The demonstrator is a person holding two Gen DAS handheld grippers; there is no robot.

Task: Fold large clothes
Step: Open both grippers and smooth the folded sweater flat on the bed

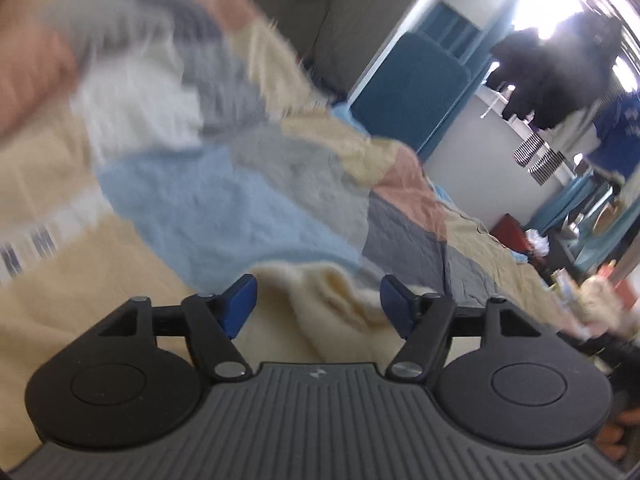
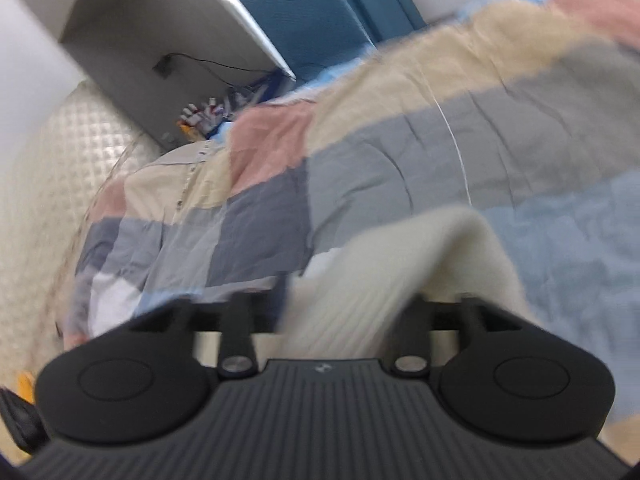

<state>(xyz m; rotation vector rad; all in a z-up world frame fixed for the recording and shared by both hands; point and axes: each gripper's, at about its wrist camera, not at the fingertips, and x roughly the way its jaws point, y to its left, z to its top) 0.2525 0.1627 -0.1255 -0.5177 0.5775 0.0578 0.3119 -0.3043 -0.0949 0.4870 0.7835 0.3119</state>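
A cream knitted garment [image 1: 320, 300] lies on a patchwork bedcover [image 1: 224, 208] of blue, grey, pink and beige squares. My left gripper [image 1: 318, 304] is open, its blue fingertips [image 1: 240, 304] standing wide apart just over a bunched fold of the garment. In the right wrist view the same cream garment [image 2: 380, 280] rises between the fingers of my right gripper [image 2: 340, 312]; the fingertips are hidden by cloth and motion blur, so I cannot tell how they stand. The bedcover [image 2: 400, 160] fills that view behind it.
A teal padded headboard [image 1: 412, 92] and a white wall stand beyond the bed. A cluttered shelf and dark hanging clothes [image 1: 560, 72] are at the right. In the right wrist view a pale textured floor [image 2: 52, 168] lies left of the bed, with a white cabinet [image 2: 160, 20].
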